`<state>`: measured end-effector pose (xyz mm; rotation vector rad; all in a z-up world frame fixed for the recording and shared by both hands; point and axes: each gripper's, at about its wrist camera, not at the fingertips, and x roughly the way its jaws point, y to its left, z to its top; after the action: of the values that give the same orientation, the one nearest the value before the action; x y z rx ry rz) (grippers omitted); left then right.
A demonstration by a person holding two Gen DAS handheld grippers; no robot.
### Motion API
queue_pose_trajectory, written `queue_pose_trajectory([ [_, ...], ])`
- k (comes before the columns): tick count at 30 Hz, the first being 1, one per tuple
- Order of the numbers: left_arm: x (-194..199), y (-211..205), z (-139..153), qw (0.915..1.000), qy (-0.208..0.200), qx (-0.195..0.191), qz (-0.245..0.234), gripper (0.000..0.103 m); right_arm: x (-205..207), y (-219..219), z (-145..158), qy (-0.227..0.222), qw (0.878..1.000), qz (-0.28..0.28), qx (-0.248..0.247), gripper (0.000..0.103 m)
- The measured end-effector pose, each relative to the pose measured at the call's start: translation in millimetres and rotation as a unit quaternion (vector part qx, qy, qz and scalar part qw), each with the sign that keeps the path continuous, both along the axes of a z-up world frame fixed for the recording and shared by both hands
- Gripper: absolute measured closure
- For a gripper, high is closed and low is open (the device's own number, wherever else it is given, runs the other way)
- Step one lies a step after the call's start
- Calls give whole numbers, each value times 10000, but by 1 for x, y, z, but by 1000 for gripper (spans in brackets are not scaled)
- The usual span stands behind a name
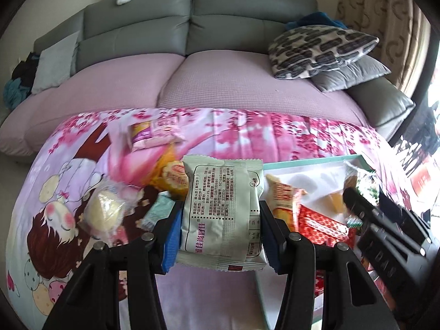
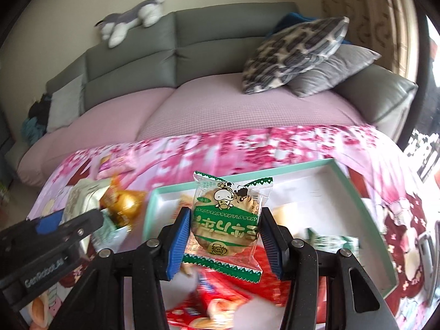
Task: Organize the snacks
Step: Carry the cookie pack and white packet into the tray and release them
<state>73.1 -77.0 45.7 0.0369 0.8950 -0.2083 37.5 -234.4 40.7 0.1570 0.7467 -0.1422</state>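
Left gripper (image 1: 220, 220) is clamped on a pale grey snack packet (image 1: 222, 214), blue pads pressing both side edges. The packet hangs in the air just left of the mint-rimmed tray (image 2: 365, 192), printed back facing the camera.

Right gripper (image 2: 227, 231) is clamped on a green-and-clear biscuit packet (image 2: 228, 222) — round biscuit visible inside, held above the tray's near half. Red snack packs (image 2: 220, 299) lie in the tray under it.

Left of the tray, on the pink floral cloth (image 1: 275, 134): a clear-wrapped round cake (image 1: 103, 209), an orange-yellow packet (image 1: 170, 176) and, farther from the tray, a pink packet (image 1: 156, 134). Grey sofa (image 1: 192, 27) sits behind the tray — patterned cushion (image 1: 321, 49) on it.
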Motion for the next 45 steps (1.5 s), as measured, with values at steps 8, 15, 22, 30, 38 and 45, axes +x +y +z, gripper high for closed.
queue_pose_trajectory([
  [8, 1, -40, 3, 9992, -34, -1, -408, 50, -6, -52, 0, 11, 9982, -601, 42, 50],
  [15, 2, -74, 10, 9975, -192, 11, -686, 50, -12, -91, -11, 124, 9950, -990, 97, 50],
  [22, 8, -96, 1, 9963, -169, -72, -834, 50, -9, -107, -23, 191, 9939, -1084, 115, 50],
  [30, 14, -108, -14, 9958, -116, -14, -910, 50, -4, -108, -31, 268, 9938, -1062, 172, 50],
  [38, 13, -116, -21, 9947, -128, 47, -1016, 49, -2, -106, -33, 281, 9944, -1008, 148, 50],
  [45, 12, -117, -20, 9946, -127, 83, -1025, 49, -1, -105, -34, 304, 9945, -1001, 107, 50],
])
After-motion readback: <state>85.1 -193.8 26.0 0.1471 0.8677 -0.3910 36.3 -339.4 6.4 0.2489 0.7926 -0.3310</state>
